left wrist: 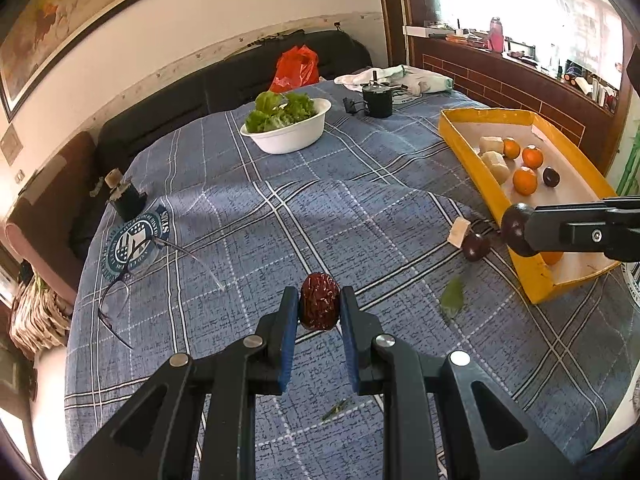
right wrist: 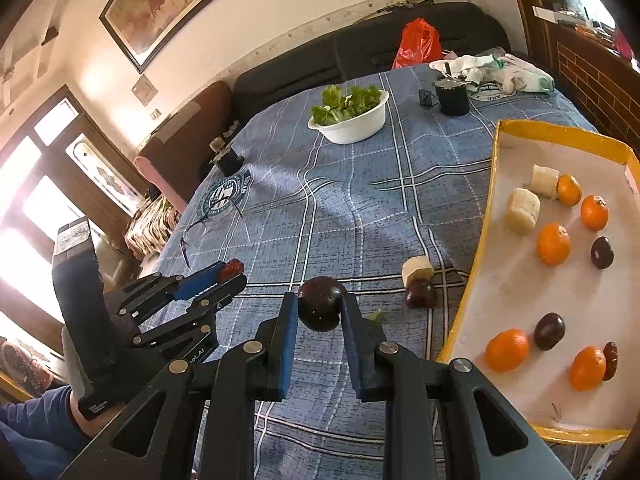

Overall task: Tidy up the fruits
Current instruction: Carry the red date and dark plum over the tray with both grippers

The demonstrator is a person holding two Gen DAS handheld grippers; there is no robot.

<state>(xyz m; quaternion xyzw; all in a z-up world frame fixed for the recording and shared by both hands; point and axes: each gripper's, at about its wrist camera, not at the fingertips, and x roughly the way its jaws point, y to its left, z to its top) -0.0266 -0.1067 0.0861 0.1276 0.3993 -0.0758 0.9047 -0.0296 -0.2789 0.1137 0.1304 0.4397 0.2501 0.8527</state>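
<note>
Both grippers are carrying fruit toward the yellow tray (right wrist: pixel 472 312): the left gripper (left wrist: pixel 319 307) has its jaws clamped on a red date (left wrist: pixel 319 306) above the blue cloth (left wrist: pixel 280 220), and the right gripper (right wrist: pixel 320 310) is clamped on a dark plum (right wrist: pixel 322 308) near the tray's edge. I judge the next move is to lower each into the tray beside its kind. In the tray I count five oranges, two plums, one date and two pale chunks; one plum and one chunk lie on the cloth
</note>
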